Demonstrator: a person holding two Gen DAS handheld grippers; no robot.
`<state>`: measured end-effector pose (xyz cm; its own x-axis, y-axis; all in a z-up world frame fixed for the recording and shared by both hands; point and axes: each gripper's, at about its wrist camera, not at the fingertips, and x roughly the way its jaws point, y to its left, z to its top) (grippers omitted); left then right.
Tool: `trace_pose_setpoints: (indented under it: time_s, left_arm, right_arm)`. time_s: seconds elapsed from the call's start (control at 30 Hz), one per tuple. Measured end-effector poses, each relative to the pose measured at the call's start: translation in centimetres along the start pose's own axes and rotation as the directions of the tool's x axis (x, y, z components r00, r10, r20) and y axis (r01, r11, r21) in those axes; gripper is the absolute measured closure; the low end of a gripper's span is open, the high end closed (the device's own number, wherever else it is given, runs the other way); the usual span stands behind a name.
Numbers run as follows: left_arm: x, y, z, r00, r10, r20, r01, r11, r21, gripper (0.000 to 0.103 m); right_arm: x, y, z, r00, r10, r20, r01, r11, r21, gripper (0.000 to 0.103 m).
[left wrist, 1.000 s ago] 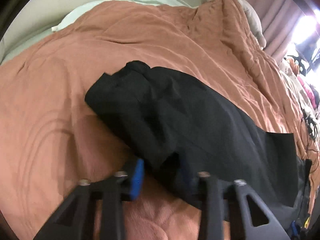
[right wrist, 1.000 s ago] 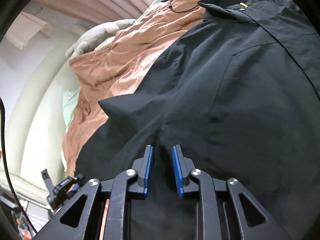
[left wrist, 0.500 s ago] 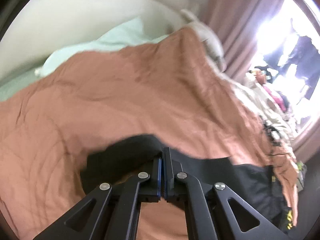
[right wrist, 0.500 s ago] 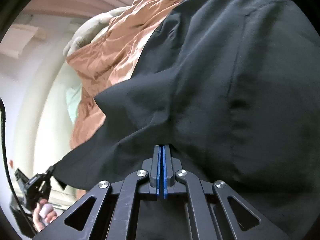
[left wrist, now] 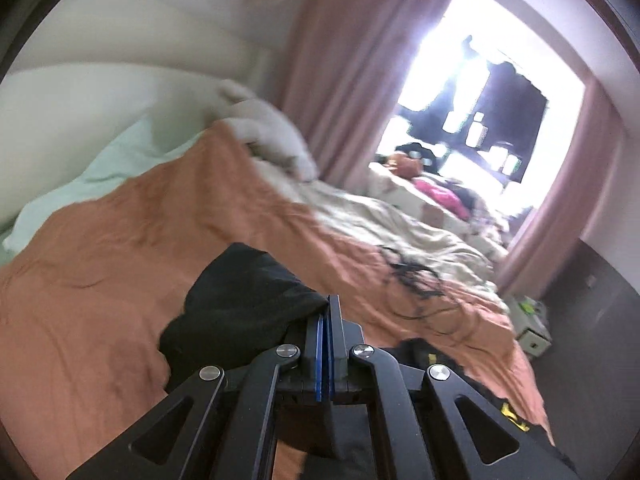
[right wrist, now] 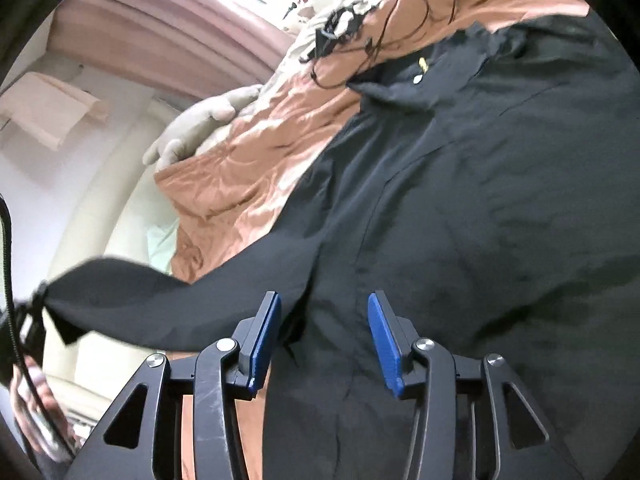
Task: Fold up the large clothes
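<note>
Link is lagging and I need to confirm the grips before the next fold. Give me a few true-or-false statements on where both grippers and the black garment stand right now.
1. The left gripper is shut on the black garment. True.
2. The right gripper is clamped on the garment. False: its jaws stand wide open above the fabric.
3. The garment lies on an orange-brown bedspread. True.
4. The garment is white. False: it is black.
5. A tangle of dark cables lies on the bedspread beyond the collar. True.
</note>
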<state>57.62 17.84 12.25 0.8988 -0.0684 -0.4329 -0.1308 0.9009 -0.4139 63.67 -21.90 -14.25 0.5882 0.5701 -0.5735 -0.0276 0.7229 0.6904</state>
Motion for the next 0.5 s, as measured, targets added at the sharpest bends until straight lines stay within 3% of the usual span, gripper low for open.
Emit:
trace_pose_setpoints:
  time_s: [0.13, 0.3, 0.5]
  left_arm:
    - [-0.3, -5.8, 0.3, 0.998, -0.066, -0.003, 0.066, 0.995, 0.070, 0.103]
    - [0.0, -11.6, -0.5, 0.990, -0.141, -0.030, 0.143, 0.982, 0.121, 0.103]
    - [2.1, -17.7, -3.2, 0.973, -0.210, -0.098, 0.224, 0.958, 0.178, 0.103]
  right_arm:
    - [-5.1, -1.6, -0.6, 0.996, -0.044, 0.082, 0.045, 0.999, -0.002, 0.037]
    - [-9.5, -4.2, -1.5, 0.989, -0.066, 0.135, 0.062, 0.998, 0.030, 0.036]
    - [-11.6, -6.2, 0.3, 0.982, -0.078, 0.171, 0.070, 0.996, 0.054, 0.036]
